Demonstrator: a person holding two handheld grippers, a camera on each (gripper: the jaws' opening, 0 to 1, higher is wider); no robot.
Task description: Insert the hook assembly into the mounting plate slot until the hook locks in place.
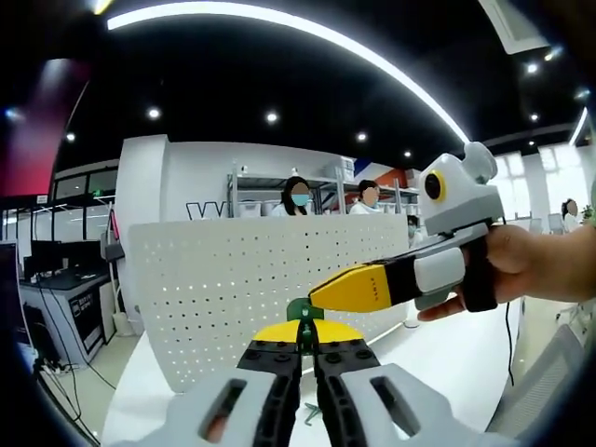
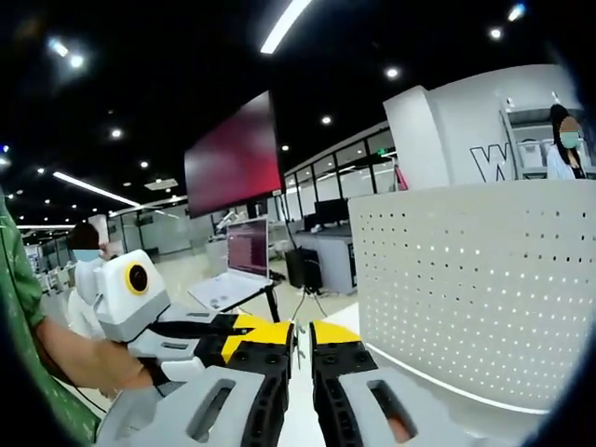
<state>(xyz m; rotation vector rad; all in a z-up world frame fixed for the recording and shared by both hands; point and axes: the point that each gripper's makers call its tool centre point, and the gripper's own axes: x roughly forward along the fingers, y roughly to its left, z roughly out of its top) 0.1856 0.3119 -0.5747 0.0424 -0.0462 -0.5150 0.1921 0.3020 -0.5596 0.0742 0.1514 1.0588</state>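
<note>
In the left gripper view, the left gripper (image 1: pixel 305 346) had its jaws closed on a small green hook assembly (image 1: pixel 304 311), which stood just above the yellow jaw tips in front of the white perforated mounting plate (image 1: pixel 233 279). The plate stood upright on the white table (image 1: pixel 438 358). The right gripper (image 1: pixel 321 294) came in from the right, held by a hand (image 1: pixel 535 265), its yellow tip touching or just beside the green hook assembly; whether its jaws were open or closed could not be told there.

In the right gripper view, the right gripper's own jaws stood nearly together with a narrow gap and nothing seen between them. The perforated plate rose at right, and the left gripper lay at lower left.
</note>
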